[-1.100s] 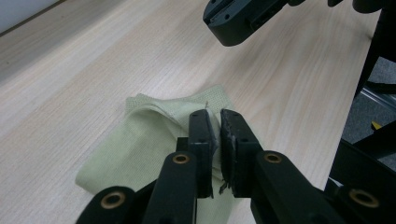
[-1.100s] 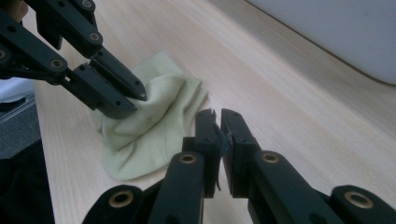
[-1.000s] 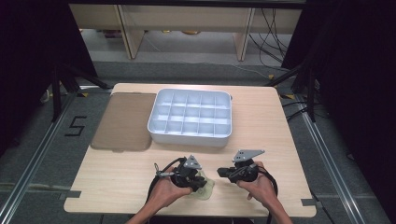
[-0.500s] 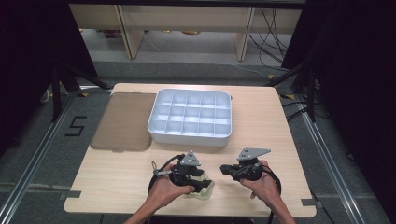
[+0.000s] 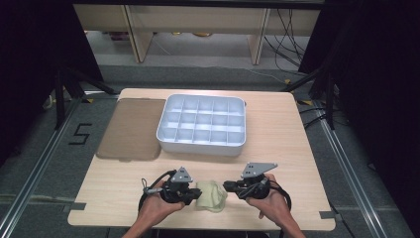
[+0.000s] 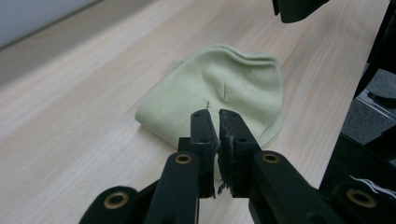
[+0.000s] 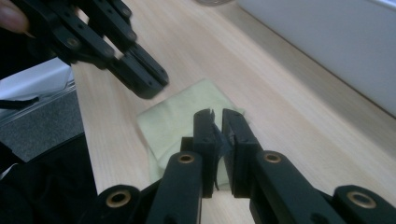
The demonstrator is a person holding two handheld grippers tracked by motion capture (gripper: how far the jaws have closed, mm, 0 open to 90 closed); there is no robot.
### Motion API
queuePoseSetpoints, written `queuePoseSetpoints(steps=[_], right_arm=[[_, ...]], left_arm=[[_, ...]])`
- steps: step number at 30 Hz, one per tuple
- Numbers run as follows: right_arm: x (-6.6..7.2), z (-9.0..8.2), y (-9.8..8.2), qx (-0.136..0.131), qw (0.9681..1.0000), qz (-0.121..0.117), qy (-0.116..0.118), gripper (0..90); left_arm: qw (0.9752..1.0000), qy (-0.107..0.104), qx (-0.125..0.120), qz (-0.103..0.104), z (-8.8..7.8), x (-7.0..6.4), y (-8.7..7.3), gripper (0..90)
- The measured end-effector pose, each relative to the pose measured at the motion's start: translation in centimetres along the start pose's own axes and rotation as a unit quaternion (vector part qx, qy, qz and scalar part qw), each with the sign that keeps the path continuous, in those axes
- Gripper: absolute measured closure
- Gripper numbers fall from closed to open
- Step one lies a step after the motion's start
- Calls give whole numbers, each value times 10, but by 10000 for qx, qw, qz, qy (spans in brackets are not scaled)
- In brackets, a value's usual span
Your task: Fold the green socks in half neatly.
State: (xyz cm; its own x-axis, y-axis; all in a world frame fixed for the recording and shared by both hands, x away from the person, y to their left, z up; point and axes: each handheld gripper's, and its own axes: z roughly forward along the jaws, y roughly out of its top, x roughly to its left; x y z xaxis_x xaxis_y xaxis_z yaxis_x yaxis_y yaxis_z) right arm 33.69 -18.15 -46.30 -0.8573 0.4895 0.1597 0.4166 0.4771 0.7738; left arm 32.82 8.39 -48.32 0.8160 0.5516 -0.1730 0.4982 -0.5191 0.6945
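A pale green cloth (image 5: 212,196) lies folded flat on the wooden table near its front edge, between my two grippers. My left gripper (image 5: 194,195) points right at the cloth's left edge. Its jaws have just been closing and now stand shut (image 6: 214,114), with no cloth seen between them; the cloth (image 6: 224,88) lies just beyond and under the tips. My right gripper (image 5: 227,187) points left at the cloth's right side, shut (image 7: 215,114) and empty, hovering over the cloth (image 7: 187,116). The left gripper (image 7: 140,79) shows across from it.
A white tray (image 5: 200,144) divided into several compartments stands at mid-table behind the grippers. A brown mat (image 5: 131,129) lies to its left. The table's front edge is just behind both hands.
My left gripper has drawn back to the left off the cloth, which now lies uncovered between the two grippers. The right hand has barely shifted.
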Motion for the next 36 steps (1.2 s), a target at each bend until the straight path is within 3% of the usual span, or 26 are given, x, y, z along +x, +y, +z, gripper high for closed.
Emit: queuePoseSetpoints(steps=[3, 5, 6, 8, 13, 15, 16, 17, 18, 19, 20, 22, 25, 27, 29, 30, 32, 34, 35, 36], right_arm=[[4, 7, 2, 52, 9999, -91, 43, 847], [9, 12, 3, 117, 9999, -42, 67, 847], [10, 15, 4, 114, 9999, -92, 81, 847], [14, 22, 5, 136, 9996, -149, 209, 845], [21, 35, 5, 380, 9987, -255, 202, 846], [21, 39, 2, 484, 9985, -164, 191, 845], [21, 41, 0, 537, 9982, -151, 207, 846], [20, 43, -2, 578, 9980, -160, 193, 847], [19, 43, -4, 648, 9976, -139, 189, 850], [17, 42, -6, 698, 9974, -66, 150, 855], [14, 41, -9, 735, 9973, 0, 63, 860], [5, 38, -15, 827, 9965, 92, -50, 874], [-4, 33, -21, 739, 9968, 276, -78, 887], [-6, 30, -21, 778, 9966, 242, -148, 883], [-4, 28, -19, 813, 9961, 248, -218, 873], [-4, 27, -18, 811, 9961, 252, -233, 870], [-3, 22, -15, 675, 9973, 173, -241, 866], [-1, 21, -13, 614, 9978, 156, -171, 866], [6, 21, -11, 516, 9986, 52, -53, 866], [9, 24, -11, 599, 9982, -19, 3, 865]], left_arm=[[9998, -24, 163, 101, 10, -2, -1, 856], [9997, 13, 234, 58, 15, -4, -2, 870], [9984, -30, 430, 366, 15, -1, -2, 871], [9983, -49, 470, 353, 19, -3, -3, 871], [9983, -74, 453, 348, 20, -1, -5, 884], [9987, -83, 438, 253, 20, -1, -6, 888], [9995, -63, 302, 84, 21, -4, -7, 889], [9992, -74, 358, 170, 20, -3, -7, 891], [9984, -70, 425, 353, 19, -1, -7, 892], [9996, -61, 266, 108, 21, -4, -8, 892], [9988, -88, 423, 239, 18, -2, -9, 892], [9993, -87, 326, 176, 19, -3, -9, 893], [9993, -84, 325, 181, 19, -3, -9, 893], [9996, -41, 265, 117, 20, -5, -9, 893], [9994, -42, 300, 180, 19, -5, -9, 892], [9984, -48, 441, 359, 17, -3, -9, 892], [9995, -40, 265, 135, 20, -6, -10, 892], [9994, -40, 290, 161, 19, -5, -10, 892], [9989, -17, 377, 263, 18, -5, -9, 892], [9994, -25, 301, 188, 19, -6, -10, 892]])
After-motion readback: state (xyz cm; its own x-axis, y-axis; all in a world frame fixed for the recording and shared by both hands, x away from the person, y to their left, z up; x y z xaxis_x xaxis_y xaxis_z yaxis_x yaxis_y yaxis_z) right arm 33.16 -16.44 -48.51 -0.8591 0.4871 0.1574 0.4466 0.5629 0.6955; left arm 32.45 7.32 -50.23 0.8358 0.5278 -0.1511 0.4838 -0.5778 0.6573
